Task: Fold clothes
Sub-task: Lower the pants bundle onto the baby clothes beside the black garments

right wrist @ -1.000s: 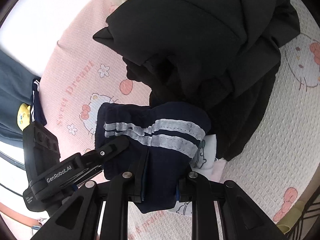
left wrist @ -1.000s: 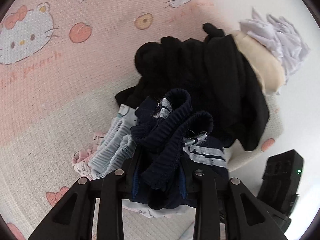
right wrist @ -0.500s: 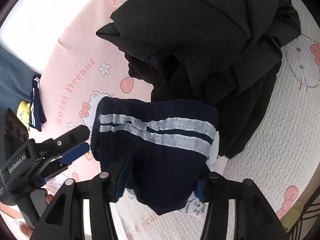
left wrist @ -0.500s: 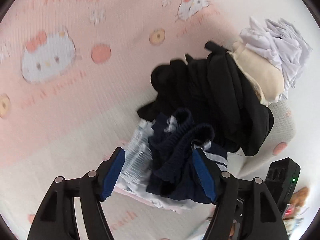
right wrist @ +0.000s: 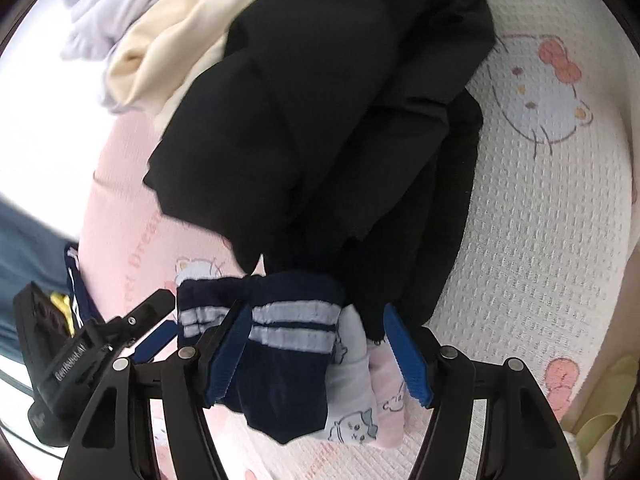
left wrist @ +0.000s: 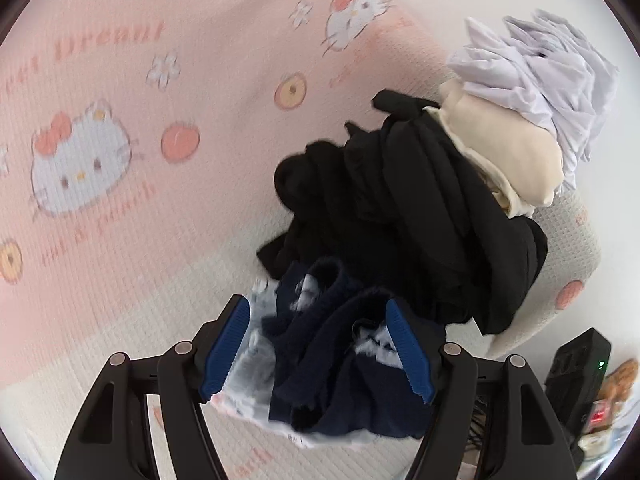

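You are holding both grippers over the small stack of folded clothes on the pink cartoon-cat blanket (left wrist: 120,208). Your left gripper (left wrist: 320,350) is standing with its blue pads (left wrist: 226,350) spread apart; its jaws have just been opening, and the navy garment (left wrist: 340,380) is lying loose between them, bunched on top of a pale printed piece (left wrist: 252,384), with no pad pressing on it. Your right gripper (right wrist: 318,354) is likewise open, though its jaws have just been easing slightly closer again; the navy garment with two white stripes (right wrist: 280,344) is sitting between its pads, the left one (right wrist: 228,354) close against the fabric and the other clear of it, over the pale printed garment (right wrist: 352,392) and a pink one (right wrist: 390,400). Just beyond the stack, a heap of black clothing (left wrist: 420,216) is lying rumpled, touching the navy piece, and behind it are resting a cream garment (left wrist: 508,152) and a crumpled pale lilac one (left wrist: 552,88). In the right wrist view your left gripper (right wrist: 156,328) is showing at the lower left, just beside the striped edge.
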Available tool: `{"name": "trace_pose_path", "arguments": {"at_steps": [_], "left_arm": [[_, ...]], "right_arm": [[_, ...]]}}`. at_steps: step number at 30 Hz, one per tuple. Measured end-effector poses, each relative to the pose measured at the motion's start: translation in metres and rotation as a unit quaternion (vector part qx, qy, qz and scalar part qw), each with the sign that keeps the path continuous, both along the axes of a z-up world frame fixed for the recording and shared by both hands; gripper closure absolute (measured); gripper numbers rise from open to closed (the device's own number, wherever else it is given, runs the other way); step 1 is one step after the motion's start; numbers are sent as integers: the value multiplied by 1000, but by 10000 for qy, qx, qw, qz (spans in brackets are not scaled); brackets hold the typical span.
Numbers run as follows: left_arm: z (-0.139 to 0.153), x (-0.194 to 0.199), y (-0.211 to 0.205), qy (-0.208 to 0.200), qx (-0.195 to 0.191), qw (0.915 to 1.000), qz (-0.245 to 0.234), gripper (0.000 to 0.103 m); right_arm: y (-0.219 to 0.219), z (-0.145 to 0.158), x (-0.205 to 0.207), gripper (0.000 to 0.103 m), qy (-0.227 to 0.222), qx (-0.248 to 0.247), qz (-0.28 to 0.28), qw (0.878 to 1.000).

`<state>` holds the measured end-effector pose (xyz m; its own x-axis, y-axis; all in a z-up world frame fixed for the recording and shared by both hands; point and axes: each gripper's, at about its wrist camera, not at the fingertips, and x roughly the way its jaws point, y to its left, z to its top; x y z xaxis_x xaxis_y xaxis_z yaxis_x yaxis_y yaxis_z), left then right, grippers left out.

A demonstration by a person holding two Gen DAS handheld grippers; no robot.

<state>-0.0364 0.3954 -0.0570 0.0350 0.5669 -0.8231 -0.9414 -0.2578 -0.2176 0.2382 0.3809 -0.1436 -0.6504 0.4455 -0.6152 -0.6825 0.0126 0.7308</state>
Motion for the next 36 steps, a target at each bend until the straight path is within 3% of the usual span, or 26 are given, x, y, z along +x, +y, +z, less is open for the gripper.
{"name": "trace_pose_path", "arguments": {"at_steps": [1,2,5,10,16,22,25,32,36], "left_arm": [[1,2,0,186,111,9997,82,39],[2,5,-2,360,241,9989,198,50],[-2,11,0,507,179,9985,123,51],[3,17,-14,467,346,9982,-136,51],[-7,42,-3,1098,-73,9916,-683,50],[-27,48,3,1772,-182,9827,-505,50],[-31,40,3,1735,-238,9838,-373,51],[-49,11,5,1013,-634,9928,-42,49],[-56,3,2,716,-564,9958,82,48]], "right_arm": [[1,1,-4,50,-114,30,61,9999],[2,1,-7,50,-229,59,122,9996],[3,3,-20,55,-431,220,418,9980],[7,-2,-29,72,-690,209,538,9959],[6,-4,-24,73,-475,190,483,9975],[6,-3,-24,73,-571,214,602,9963],[9,-5,-24,73,-592,170,649,9960],[28,-12,-41,73,-785,60,777,9939],[39,-12,-58,73,-893,42,753,9931]]}}
